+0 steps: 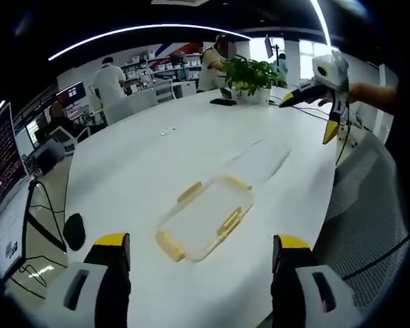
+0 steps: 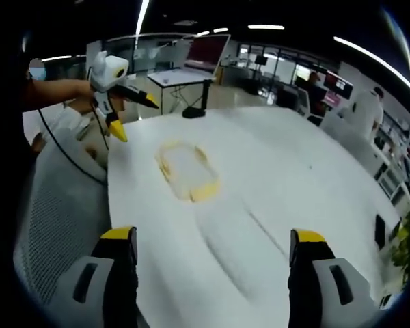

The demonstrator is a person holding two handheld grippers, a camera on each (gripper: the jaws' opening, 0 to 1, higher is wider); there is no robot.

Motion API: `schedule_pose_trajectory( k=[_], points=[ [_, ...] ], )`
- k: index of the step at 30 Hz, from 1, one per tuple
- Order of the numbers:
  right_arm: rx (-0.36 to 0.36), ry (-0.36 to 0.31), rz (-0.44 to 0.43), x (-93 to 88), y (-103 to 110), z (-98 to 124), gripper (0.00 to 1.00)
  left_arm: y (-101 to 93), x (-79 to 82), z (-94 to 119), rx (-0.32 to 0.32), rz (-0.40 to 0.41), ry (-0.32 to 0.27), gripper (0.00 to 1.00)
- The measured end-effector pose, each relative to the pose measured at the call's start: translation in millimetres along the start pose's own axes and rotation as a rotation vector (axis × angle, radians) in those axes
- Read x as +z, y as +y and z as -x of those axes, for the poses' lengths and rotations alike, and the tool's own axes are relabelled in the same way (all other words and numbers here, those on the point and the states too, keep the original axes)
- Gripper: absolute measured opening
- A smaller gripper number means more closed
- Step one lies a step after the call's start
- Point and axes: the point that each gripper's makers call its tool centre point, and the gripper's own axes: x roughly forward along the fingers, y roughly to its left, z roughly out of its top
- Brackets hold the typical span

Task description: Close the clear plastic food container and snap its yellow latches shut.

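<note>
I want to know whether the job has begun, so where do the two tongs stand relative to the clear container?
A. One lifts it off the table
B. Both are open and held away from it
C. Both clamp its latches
B: the container lies alone on the white table, and the left tongs and right tongs are open, clear of it.

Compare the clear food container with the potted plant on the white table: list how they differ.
The clear food container lies flat and low on the white table; the potted plant stands tall. The container is see-through with yellow latches; the plant is leafy green in a pale pot. The container sits near the left hand-held gripper, between its open jaws; the plant stands at the far edge. Both rest on the same table.
</note>
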Motion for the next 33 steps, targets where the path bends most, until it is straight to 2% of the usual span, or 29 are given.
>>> schedule_pose_trajectory(
  k=[15,33],
  points=[
    [0.066,0.004,0.077,18.9,5,-26,0.84,11.1,-10.0,-19,-0.035,-0.049,0.048,0.76],
    [0.166,0.060,0.176,27.3,14,-62,0.71,25.0,-20.2,-36,-0.084,-0.109,0.099,0.66]
  ],
)
